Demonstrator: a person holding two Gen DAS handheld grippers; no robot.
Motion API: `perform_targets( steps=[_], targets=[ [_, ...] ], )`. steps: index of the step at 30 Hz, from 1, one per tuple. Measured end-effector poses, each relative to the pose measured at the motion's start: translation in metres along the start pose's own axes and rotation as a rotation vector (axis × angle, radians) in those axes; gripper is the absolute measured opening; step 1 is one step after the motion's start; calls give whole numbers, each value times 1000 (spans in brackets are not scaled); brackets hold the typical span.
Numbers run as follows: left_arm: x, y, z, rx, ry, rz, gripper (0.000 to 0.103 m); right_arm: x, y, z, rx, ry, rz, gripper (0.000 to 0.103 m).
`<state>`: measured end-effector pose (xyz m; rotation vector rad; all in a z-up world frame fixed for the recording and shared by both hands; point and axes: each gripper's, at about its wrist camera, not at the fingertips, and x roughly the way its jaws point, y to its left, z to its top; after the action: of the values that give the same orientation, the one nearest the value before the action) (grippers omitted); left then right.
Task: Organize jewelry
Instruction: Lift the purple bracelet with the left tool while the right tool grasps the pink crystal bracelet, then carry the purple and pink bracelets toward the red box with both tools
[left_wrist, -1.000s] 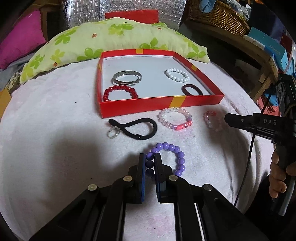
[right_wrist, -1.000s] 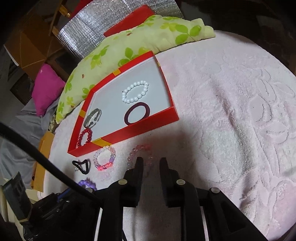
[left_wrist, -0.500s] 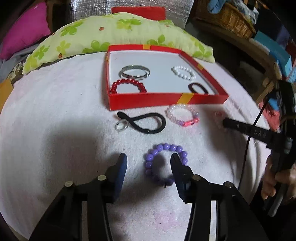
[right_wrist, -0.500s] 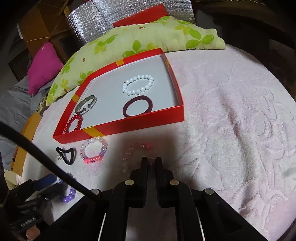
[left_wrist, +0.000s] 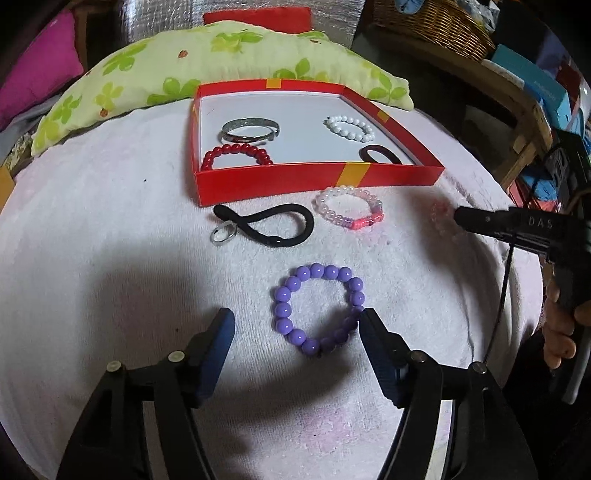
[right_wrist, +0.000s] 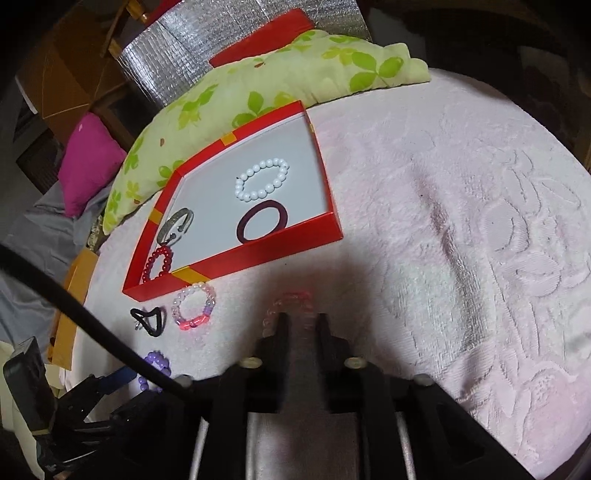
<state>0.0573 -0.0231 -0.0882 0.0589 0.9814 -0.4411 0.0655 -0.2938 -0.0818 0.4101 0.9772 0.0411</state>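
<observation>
Left wrist view: left gripper (left_wrist: 295, 325) tilts downward, jaws just spread wide around the purple bracelet (left_wrist: 318, 309), loose on the pink blanket (left_wrist: 110, 221); right gripper (right_wrist: 301, 319), jaws just parted, straddles a pale pink bracelet (right_wrist: 291, 300); farther off, red box (left_wrist: 317, 179) holds silver bangle (left_wrist: 251, 130), red beads (left_wrist: 236, 153), white beads (left_wrist: 349, 127), dark hair tie (left_wrist: 380, 154).

Ahead of me a pale pink towel (right_wrist: 461, 206) covers the bed. Beyond it lies a green leaf-print pillow (left_wrist: 207, 70), with silver foil sheeting (right_wrist: 207, 48) behind. A magenta cushion (left_wrist: 37, 62) sits far left; a wicker basket (left_wrist: 436, 29) rests on a wooden shelf (left_wrist: 517, 107) to my right.
</observation>
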Motion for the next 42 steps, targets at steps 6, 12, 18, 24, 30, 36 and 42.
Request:
perform_targets(
  steps=[6, 12, 18, 24, 30, 36, 42],
  targets=[
    [-1, -5, -3, 43, -15, -1, 41, 0, 16, -2, -71, -48, -24, 69],
    [0, -8, -2, 52, -14, -32, 21, 20, 30, -8, -185, -18, -147, 30],
    [-4, -3, 1, 22, -32, -64, 10, 16, 26, -6, -189, -32, -163, 9],
    [-16, -2, 6, 7, -86, -102, 10, 0, 16, -2, -107, -47, -25, 9],
    [-33, -9, 14, 3, -135, -141, 10, -17, 13, 0, -36, -61, 137, 9],
    [-56, -21, 17, 33, -204, -171, 10, -32, 21, -1, -36, -106, 214, 9],
    [-79, -30, 24, 52, -297, -187, 10, -48, 28, 1, -51, -180, 244, 9]
  ],
)
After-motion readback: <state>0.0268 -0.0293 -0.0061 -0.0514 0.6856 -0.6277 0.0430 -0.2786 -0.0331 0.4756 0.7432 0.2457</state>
